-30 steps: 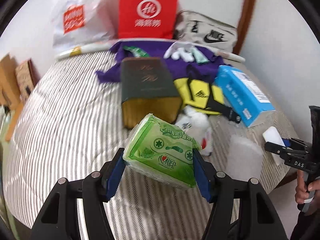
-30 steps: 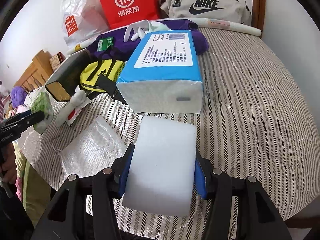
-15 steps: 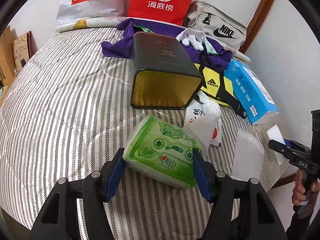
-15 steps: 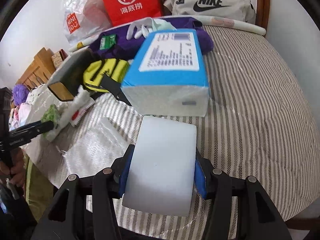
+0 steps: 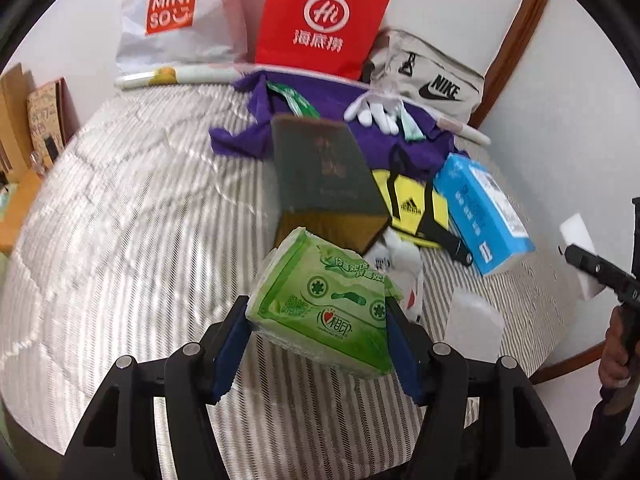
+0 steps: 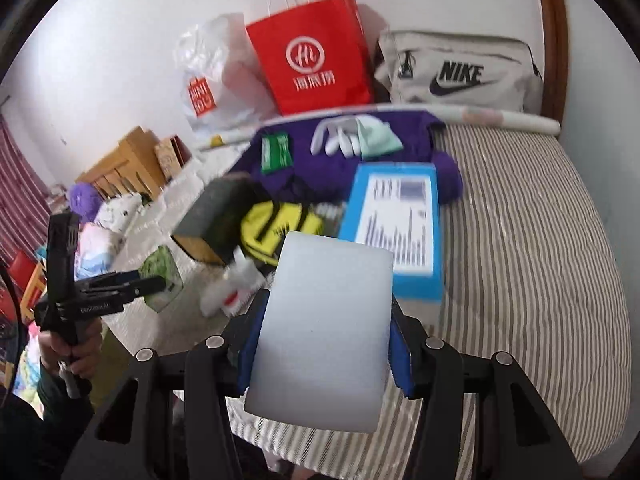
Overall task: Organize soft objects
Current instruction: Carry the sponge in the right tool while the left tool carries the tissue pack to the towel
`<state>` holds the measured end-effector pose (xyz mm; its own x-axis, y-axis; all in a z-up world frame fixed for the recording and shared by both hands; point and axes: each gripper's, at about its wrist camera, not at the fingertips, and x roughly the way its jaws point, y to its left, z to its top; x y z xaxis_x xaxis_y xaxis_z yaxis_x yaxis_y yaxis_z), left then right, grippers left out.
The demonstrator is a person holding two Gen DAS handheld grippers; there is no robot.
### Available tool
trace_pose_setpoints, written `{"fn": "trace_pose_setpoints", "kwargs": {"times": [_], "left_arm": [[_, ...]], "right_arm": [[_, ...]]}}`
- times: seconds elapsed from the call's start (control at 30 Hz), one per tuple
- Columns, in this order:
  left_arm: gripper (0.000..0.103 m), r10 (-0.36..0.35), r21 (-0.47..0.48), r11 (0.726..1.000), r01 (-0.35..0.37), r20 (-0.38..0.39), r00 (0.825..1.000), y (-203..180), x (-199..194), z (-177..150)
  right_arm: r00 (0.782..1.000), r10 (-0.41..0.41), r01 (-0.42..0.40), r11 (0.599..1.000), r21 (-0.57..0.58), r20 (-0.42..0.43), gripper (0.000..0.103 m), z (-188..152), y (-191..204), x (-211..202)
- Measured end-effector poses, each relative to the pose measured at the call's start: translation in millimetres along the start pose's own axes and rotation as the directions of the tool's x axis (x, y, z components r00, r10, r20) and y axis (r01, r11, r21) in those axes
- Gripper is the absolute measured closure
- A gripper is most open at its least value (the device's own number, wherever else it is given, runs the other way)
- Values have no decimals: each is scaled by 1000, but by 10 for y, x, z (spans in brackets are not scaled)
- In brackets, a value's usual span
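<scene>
The left tongs [image 5: 318, 322] pinch a green tissue pack [image 5: 324, 312] by its two sides, carried clear above the striped bed [image 5: 132, 216], probably so it can be sorted. Beyond their tips lies a dark box [image 5: 324, 176]. The right tongs [image 6: 324, 344] clamp a white foam block [image 6: 324, 328] likewise; a blue tissue pack [image 6: 396, 224] lies just past it.

My left wrist fisheye sits close over the striped bed [image 5: 120, 208], tilted down, facing the wall. My right wrist fisheye looks the same way from the other side. Both 2 views share the red bag [image 5: 320, 20] [image 6: 316, 56] and blue box [image 5: 480, 216] [image 6: 396, 220].
</scene>
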<state>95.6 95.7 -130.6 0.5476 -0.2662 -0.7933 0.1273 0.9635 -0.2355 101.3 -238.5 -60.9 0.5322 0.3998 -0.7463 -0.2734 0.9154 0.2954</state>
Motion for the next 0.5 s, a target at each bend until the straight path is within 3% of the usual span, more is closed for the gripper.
{"fn": "trace_pose_setpoints", "kwargs": {"times": [0.23,0.5], "left_arm": [[41,16,25,1000,-18,67,998,-30,-223,401],[41,-13,-2,1000,13,92,996,-35,-78,1026]], "right_arm": [[999,-15,16,999,-27,39,50,453,-35,64],[998,-53,54,998,-31,46,50,1071,-119,379]]}}
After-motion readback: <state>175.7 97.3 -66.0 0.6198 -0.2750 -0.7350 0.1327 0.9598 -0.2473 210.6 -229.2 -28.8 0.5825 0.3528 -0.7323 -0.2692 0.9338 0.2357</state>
